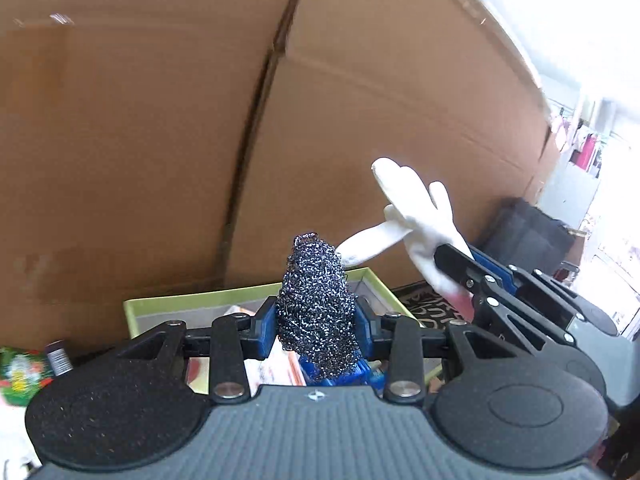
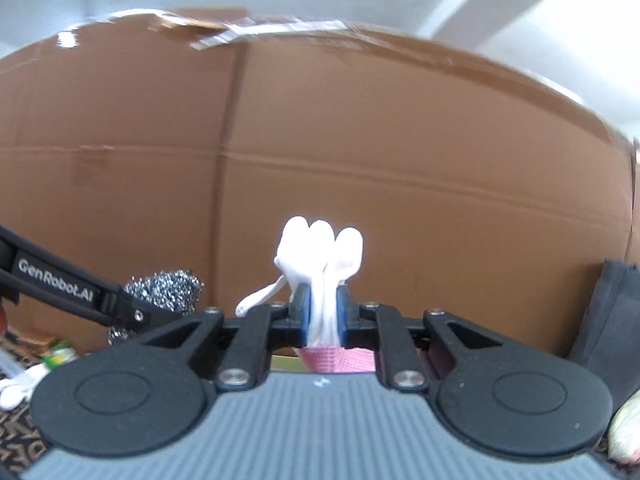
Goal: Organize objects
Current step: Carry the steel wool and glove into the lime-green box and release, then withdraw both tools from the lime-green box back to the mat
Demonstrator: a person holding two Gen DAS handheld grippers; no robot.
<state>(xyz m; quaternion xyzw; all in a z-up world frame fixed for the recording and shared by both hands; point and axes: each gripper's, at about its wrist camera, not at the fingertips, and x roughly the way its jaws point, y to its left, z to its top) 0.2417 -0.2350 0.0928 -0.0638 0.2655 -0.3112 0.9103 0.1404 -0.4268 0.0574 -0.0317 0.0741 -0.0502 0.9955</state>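
Between the blue pads, left view: the left gripper [image 1: 318, 320] is closed on a dark, glittering ball of steel-wool scouring mesh [image 1: 318, 304], squeezed into a tall cone that rises above the fingertips.
Left gripper, seen from the right view: its black arm, printed "GenRobot.AI", enters from the left edge, with the scouring mesh [image 2: 166, 286] bulging past its tip.
Right gripper: the right gripper [image 2: 322, 314] is clamped on a white fabric glove with a pink cuff [image 2: 322, 256]; the glove fingers stand upright above the blue pads [image 2: 303, 312], one finger droops to the left, and the pink cuff hangs below the fingertips.
Same glove, left view: the glove [image 1: 416, 216] is held aloft to the right of the scouring mesh, one drooping finger reaching close to the mesh top; whether they touch cannot be told.
Below the left gripper: a shallow lime-green rectangular tray [image 1: 132, 312] holds mixed packets, partly hidden by the gripper body.
Backdrop: a large brown corrugated cardboard box [image 2: 400, 140] fills both views, with a vertical seam.
Lower left, left view: a green printed packet [image 1: 20, 372] and a small dark bottle [image 1: 58, 356] lie beside the tray.
Right edge: a black fabric bag [image 2: 616, 312] stands against the cardboard.
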